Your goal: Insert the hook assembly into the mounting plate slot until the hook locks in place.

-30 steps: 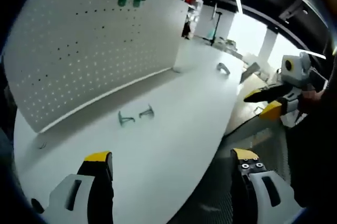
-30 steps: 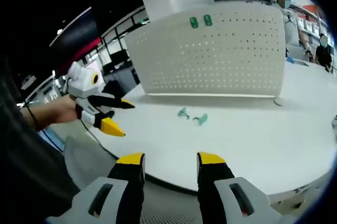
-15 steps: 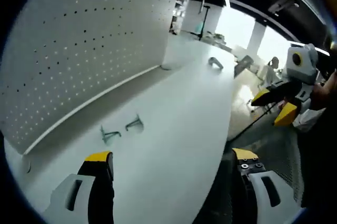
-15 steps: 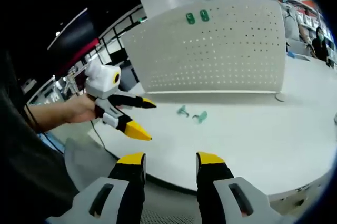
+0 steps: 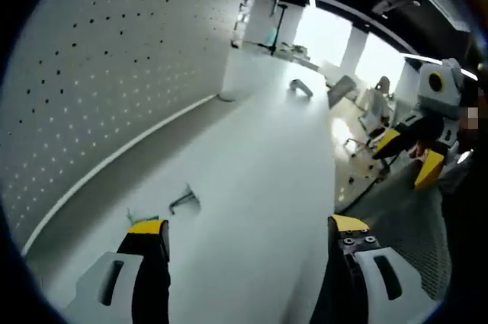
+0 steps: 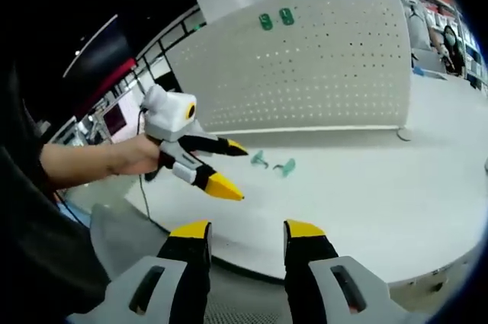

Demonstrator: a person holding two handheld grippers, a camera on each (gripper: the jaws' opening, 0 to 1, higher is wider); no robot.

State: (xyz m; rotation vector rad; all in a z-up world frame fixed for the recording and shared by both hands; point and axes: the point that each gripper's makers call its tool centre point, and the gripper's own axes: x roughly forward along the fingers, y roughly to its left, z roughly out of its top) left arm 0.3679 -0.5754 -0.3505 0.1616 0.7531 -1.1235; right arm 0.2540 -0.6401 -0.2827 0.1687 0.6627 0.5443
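Worktop (image 6: 396,187) before my fingers: smooth white surface, slight sheen. Pegboard (image 6: 328,72) standing on it: matt white perforated sheet. Two hooks (image 6: 274,164) lying near its foot: translucent green plastic, glossy. My fingers (image 6: 191,240): yellow tips over black and matt grey-white plastic.

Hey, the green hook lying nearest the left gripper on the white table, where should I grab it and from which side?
Judging from the right gripper view, grip the nearer green hook by its raised stem, coming down from above. It lies loose on the table, apart from the other hook, and the left gripper is already open beside it. Finer shape is too small to tell.
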